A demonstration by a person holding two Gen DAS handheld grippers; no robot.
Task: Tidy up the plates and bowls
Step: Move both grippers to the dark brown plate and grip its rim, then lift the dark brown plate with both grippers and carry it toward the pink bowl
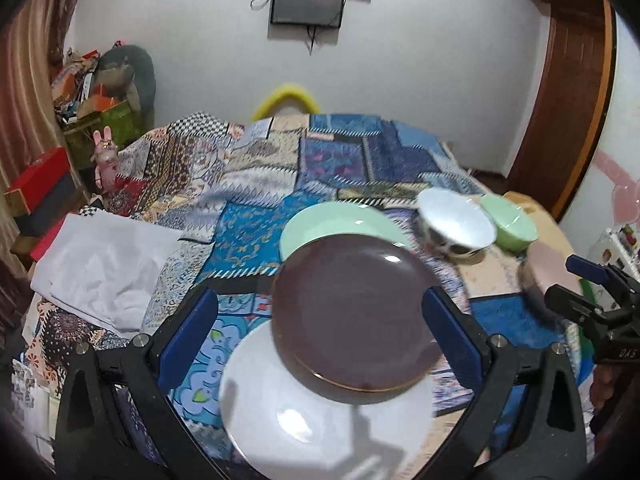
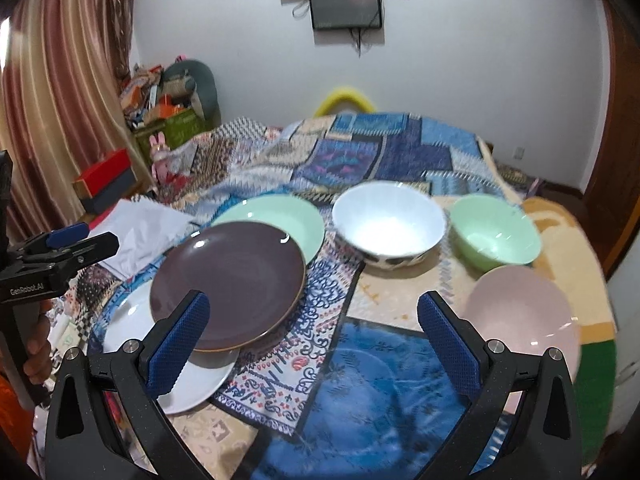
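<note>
A dark brown plate (image 1: 352, 316) lies tilted on a white plate (image 1: 320, 412), its far edge over a mint green plate (image 1: 328, 220). My left gripper (image 1: 320, 332) is open, its blue fingers on either side of the brown plate. My right gripper (image 2: 312, 340) is open and empty above the blue cloth, with the brown plate (image 2: 228, 284) at its left finger. A white bowl (image 2: 388, 224), a green bowl (image 2: 494, 232) and a pink bowl (image 2: 524, 320) stand to the right.
The dishes rest on a bed with a patchwork quilt (image 2: 360, 152). A white folded cloth (image 1: 104, 268) lies at the left. Red boxes (image 1: 38, 184) and clutter stand by the curtain. The right gripper also shows in the left wrist view (image 1: 592, 292).
</note>
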